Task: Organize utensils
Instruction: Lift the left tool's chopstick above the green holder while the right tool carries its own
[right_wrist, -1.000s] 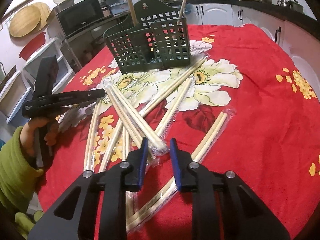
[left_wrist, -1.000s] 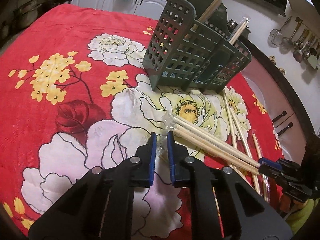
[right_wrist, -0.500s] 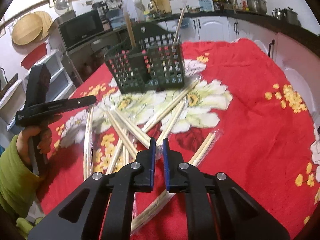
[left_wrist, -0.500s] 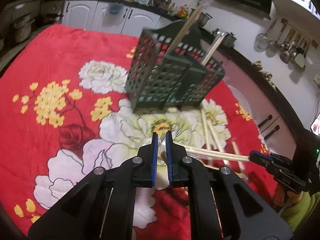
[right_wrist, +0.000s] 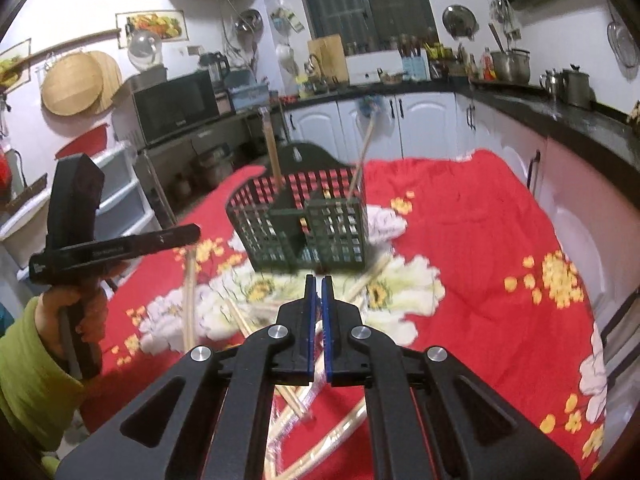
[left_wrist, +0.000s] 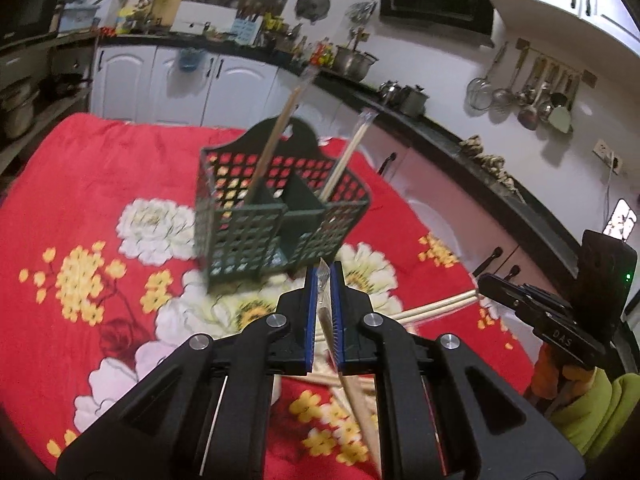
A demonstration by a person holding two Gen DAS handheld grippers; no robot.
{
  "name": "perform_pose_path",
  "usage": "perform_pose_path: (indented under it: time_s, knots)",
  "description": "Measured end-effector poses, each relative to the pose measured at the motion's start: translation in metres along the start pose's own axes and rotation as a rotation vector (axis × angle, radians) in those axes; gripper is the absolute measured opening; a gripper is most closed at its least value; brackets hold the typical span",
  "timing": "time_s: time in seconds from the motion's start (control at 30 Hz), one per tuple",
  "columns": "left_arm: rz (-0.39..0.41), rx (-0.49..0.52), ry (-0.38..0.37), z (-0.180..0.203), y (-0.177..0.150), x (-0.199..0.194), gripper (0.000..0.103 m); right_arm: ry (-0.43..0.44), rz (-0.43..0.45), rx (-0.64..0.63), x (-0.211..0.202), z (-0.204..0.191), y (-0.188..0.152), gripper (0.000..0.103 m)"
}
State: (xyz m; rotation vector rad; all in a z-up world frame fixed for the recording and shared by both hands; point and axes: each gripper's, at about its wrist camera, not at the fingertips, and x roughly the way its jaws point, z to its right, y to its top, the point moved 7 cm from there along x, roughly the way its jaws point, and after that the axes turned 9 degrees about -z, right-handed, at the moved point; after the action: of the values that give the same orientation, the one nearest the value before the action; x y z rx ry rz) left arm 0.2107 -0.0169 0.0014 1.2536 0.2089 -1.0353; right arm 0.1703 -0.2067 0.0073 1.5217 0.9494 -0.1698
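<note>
The wrapped chopsticks (left_wrist: 326, 320) in the left gripper (left_wrist: 323, 312) are a thin wooden pair in a clear plastic sleeve, pinched between the blue pads near the crinkled end of the sleeve, with the sticks trailing down and back under the gripper. They look light and stiff, but the sleeve is probably slick, so a hold on wrapper alone could slip or let the sticks swing; a grip further in, on the wood itself, would steady them. The right gripper (right_wrist: 317, 312) also has its fingers nearly together on what looks like clear wrapper (right_wrist: 317, 322), with another pair (right_wrist: 294, 400) slanting below it, though blur makes it hard to tell how firmly that pair is caught.

Straight ahead of both grippers stands the dark green holder (left_wrist: 280, 216), a lattice box split into compartments by a centre divider. Two wrapped pairs (left_wrist: 276, 136) already stand in it, leaning outward above the rim. Those leaning sticks and the tall back panel are the things to avoid on the way in; the front compartments look open from above.

More loose chopsticks (right_wrist: 190, 296) lie scattered on the red flowered cloth (right_wrist: 480, 240) between the grippers and the holder. The table has plenty of bare cloth left and right, while its far edges sit near the white cabinets (right_wrist: 424, 120), so movement is freest directly above the holder.
</note>
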Motion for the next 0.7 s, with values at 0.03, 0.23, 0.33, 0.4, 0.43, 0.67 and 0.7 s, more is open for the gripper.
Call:
perform_pose_path:
  time_s: [0.03, 0.23, 0.33, 0.4, 0.43, 0.67, 0.7]
  knots:
    - [0.005, 0.007, -0.005, 0.003, 0.002, -0.001, 0.004, 0.006, 0.012, -0.007, -0.003, -0.002, 0.005, 0.003]
    - [0.034, 0.053, -0.037, 0.027, 0.019, -0.01, 0.003, 0.047, 0.058, -0.029, -0.015, -0.014, 0.028, 0.002]
    - [0.051, 0.075, -0.046, 0.038, 0.029, -0.015, 0.002, 0.053, 0.076, -0.045, -0.02, -0.019, 0.039, 0.002]
    - [0.065, 0.087, -0.052, 0.044, 0.035, -0.019, 0.002, 0.056, 0.089, -0.057, -0.024, -0.023, 0.045, 0.002]
    - [0.07, 0.093, -0.055, 0.046, 0.037, -0.021, 0.002, 0.058, 0.095, -0.062, -0.026, -0.025, 0.048, 0.002]
    - [0.123, 0.131, -0.063, 0.064, 0.057, -0.037, 0.002, 0.057, 0.128, -0.073, -0.038, -0.028, 0.062, 0.002]
    - [0.127, 0.134, -0.064, 0.065, 0.059, -0.038, 0.002, 0.059, 0.135, -0.072, -0.041, -0.028, 0.065, 0.002]
